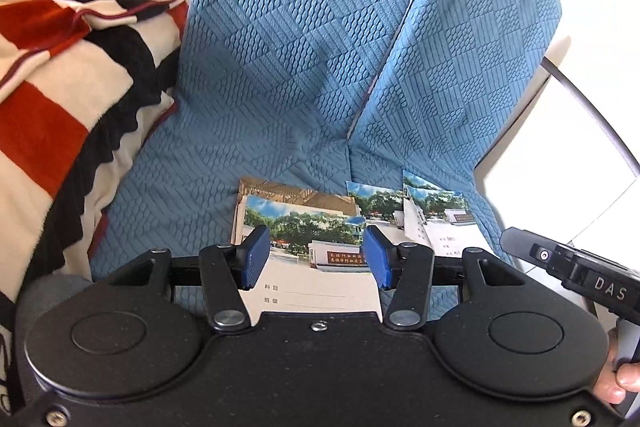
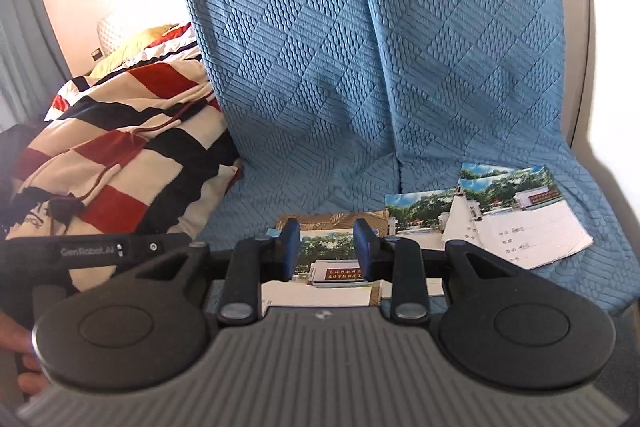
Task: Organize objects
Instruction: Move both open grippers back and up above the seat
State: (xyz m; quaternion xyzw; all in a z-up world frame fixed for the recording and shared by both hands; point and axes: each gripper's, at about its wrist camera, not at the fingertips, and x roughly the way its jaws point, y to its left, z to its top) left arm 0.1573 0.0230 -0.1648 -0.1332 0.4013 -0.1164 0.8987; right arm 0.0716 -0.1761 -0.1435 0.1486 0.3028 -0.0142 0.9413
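Both grippers hang above the front edge of a blue quilted sofa cover, angled down toward it: the left gripper has its blue pads spread with nothing between them, and the right gripper holds its pads narrower but also apart, gripping nothing. On the cover's seat lie several exercise books with a photo of trees and a low building on each cover; one stack sits under the grippers, and a fanned, slightly curled pile rests to its right, while a striped blanket is bunched at the cover's left.
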